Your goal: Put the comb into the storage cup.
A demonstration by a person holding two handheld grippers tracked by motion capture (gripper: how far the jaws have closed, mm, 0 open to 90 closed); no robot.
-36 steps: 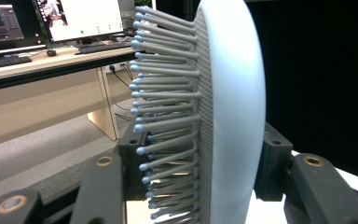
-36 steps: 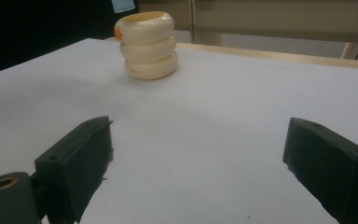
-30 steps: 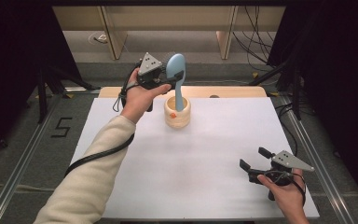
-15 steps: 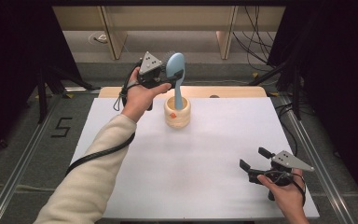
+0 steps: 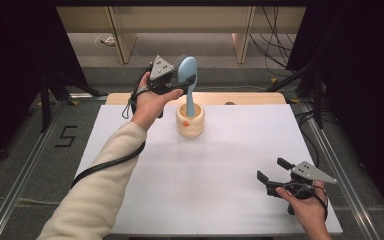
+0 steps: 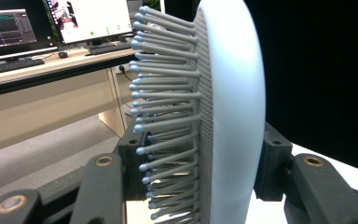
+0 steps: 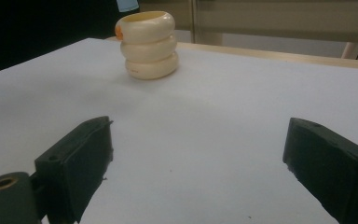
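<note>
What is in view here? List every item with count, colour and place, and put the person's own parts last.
Hairbrush: one, light blue with grey bristles, handle standing in the holder, head clamped between the left gripper's jaws.
Holder: one, cream, ringed, with an orange mark, far middle of the sheet.
Sheet: one, white, covering the table.
Table edge: one, light wood, along the far side of the sheet.
Monitors: two, lit, on a desk in the left gripper view.
Left gripper: one, black with a grey plate, at the brush head.
Right gripper: one, black with a grey plate, jaws apart, near right of the sheet.
Sleeve: one, cream, on the left forearm.
</note>
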